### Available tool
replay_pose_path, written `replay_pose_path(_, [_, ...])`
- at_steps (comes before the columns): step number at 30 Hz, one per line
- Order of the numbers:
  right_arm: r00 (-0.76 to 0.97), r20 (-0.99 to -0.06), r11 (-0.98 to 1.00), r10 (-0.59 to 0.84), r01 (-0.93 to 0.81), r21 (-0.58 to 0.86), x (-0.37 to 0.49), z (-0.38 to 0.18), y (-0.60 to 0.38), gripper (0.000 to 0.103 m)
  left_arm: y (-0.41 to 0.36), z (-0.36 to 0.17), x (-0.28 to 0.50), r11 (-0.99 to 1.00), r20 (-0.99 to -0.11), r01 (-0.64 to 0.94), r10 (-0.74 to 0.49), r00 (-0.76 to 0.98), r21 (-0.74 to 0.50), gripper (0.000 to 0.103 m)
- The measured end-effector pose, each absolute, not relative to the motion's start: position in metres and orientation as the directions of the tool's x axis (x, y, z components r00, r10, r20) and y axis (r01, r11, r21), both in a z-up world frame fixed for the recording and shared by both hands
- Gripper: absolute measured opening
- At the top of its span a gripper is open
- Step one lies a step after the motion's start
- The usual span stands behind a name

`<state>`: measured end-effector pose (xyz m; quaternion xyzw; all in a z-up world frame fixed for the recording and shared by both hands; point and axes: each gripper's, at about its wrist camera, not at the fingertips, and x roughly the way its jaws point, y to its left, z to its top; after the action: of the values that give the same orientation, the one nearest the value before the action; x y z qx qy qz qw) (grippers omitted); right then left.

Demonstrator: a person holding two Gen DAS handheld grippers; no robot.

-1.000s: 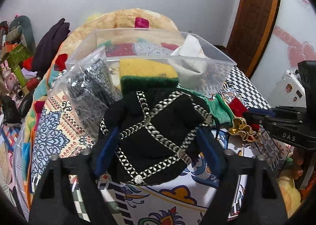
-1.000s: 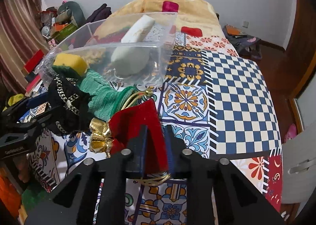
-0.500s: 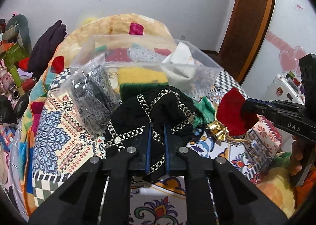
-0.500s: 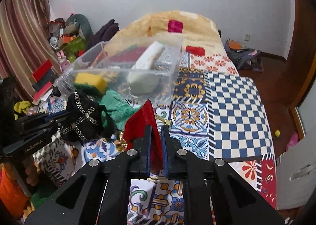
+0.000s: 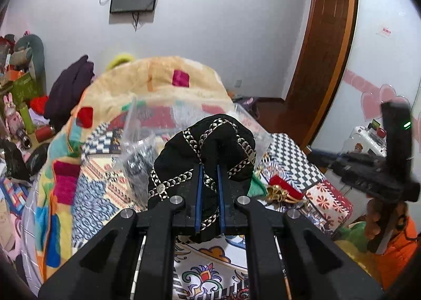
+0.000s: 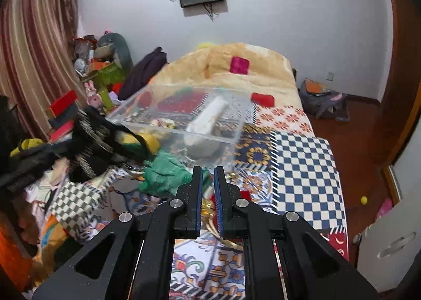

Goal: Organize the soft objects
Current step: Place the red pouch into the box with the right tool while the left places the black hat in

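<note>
Left wrist view: left tongs (image 5: 209, 189) pressed nearly together, pinching the black chain-trimmed pouch (image 5: 208, 147) by a fold of fabric betw the blue pads. Pouch bulges up & fwd past the tips, off the bed — prob lifted that way so it can go over the wall of the clear bin (image 5: 184, 115) straight ahead. Bin looks blurred here; just L of the tips a crinkly clear bag (image 5: 139, 152) w/ dark contents stands by it. To the R & slightly below the tips, green knit item (image 5: 256, 188) and red pouch w/ gold ties (image 5: 282, 186) lie on the patterned bedspread (image 5: 97, 194). Farther R, the other tool is in view, side-on.

Right wrist view: right tongs (image 6: 208, 192) nearly closed, narrow gap. Nothing seems clamped; red/gold bits show below & behind the pads, lying on the bed, so I judge the tongs empty. Ahead of the tips: green knit (image 6: 168, 173), then the bin (image 6: 179, 131) w/ a white roll (image 6: 208, 121) and yellow sponge (image 6: 150, 140) inside. Far L, the black pouch (image 6: 97, 142) is motion-blurred, level w/ the bin's near corner.

Judgement: mid-task; black pouch goes in next, green & red items still out.
</note>
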<state>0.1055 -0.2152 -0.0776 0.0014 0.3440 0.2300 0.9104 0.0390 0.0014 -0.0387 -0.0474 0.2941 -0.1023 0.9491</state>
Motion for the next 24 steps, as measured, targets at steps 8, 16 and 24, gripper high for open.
replay_pose_path(8, [0.539,-0.751,0.910,0.382,-0.360,0.205,0.132,-0.125,-0.219,0.074,0.004,-0.029,0.044,0.979,-0.531,0.151,-0.203,0.822,-0.140,0.009])
replay_pose_path(16, [0.445,-0.821,0.903,0.358,-0.388,0.183,0.143,-0.155,-0.200,0.062,0.014,-0.027,0.054,0.982,-0.514,0.124,-0.181,0.839,-0.144,0.009])
replay_pose_path(24, [0.472,-0.799,0.909,0.372,-0.360,0.210,0.138,-0.149,-0.213,0.023,0.023,-0.024,0.066,0.982,-0.503,0.101,-0.170,0.847,-0.162,0.009])
